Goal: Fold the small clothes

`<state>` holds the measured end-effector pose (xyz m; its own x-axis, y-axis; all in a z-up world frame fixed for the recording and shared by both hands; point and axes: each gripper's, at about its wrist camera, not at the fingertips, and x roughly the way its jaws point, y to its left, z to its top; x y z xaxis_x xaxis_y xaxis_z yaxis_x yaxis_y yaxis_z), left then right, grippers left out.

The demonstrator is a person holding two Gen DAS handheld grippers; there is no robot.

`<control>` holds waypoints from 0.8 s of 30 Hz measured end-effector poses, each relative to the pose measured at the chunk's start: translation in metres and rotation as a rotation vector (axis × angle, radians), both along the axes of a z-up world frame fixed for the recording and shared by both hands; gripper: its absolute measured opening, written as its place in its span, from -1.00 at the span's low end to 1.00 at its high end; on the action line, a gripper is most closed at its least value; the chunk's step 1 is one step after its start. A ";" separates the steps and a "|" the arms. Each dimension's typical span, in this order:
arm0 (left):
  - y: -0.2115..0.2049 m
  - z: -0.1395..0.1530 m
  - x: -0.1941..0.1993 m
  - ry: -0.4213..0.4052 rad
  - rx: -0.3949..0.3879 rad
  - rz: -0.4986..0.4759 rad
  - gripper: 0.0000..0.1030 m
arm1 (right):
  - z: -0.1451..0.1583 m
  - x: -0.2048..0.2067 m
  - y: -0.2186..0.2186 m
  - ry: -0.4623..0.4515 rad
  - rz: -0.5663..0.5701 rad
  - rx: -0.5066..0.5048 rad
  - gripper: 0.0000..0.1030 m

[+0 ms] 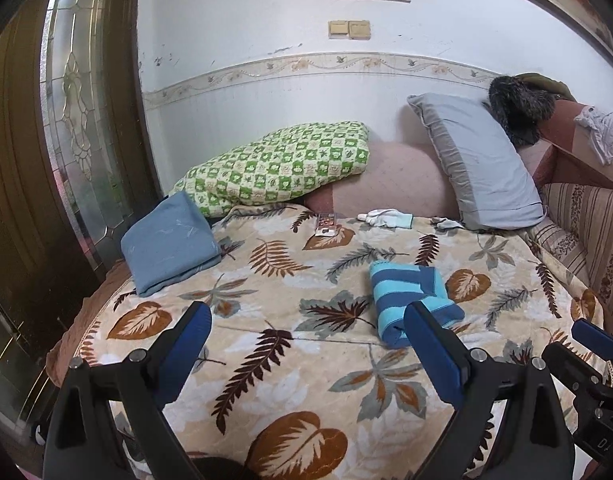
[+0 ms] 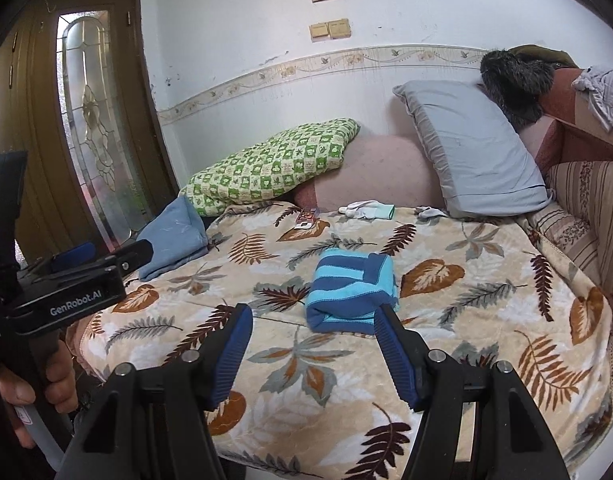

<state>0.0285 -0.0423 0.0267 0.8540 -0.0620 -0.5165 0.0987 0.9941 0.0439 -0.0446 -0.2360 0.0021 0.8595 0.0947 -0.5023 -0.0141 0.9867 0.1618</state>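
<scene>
On plush leaf-print blanket (image 2: pixel 446 360), folded striped knit cloth (image 2: pixel 352 292), both hand-held grippers (image 1: pixel 306 320) (image 2: pixel 312 336) agape, empty.

Soft even daylight; sharp centre; edges bowed, vignetted.

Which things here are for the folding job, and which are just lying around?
For the job:
- striped blue garment, already folded
- white glove with green cuff, maybe next

Just lying about:
- grey pillow
- green checked quilt
- folded blue cloth
- leaf-print blanket
</scene>
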 end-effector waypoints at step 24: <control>0.008 -0.019 0.011 0.040 0.030 0.045 0.88 | -0.013 0.009 0.011 0.016 0.023 0.021 0.30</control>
<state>0.0398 -0.0342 0.0075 0.8340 -0.0083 -0.5516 0.0566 0.9959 0.0707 -0.0355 -0.2254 -0.0109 0.8489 0.1255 -0.5134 -0.0345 0.9825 0.1831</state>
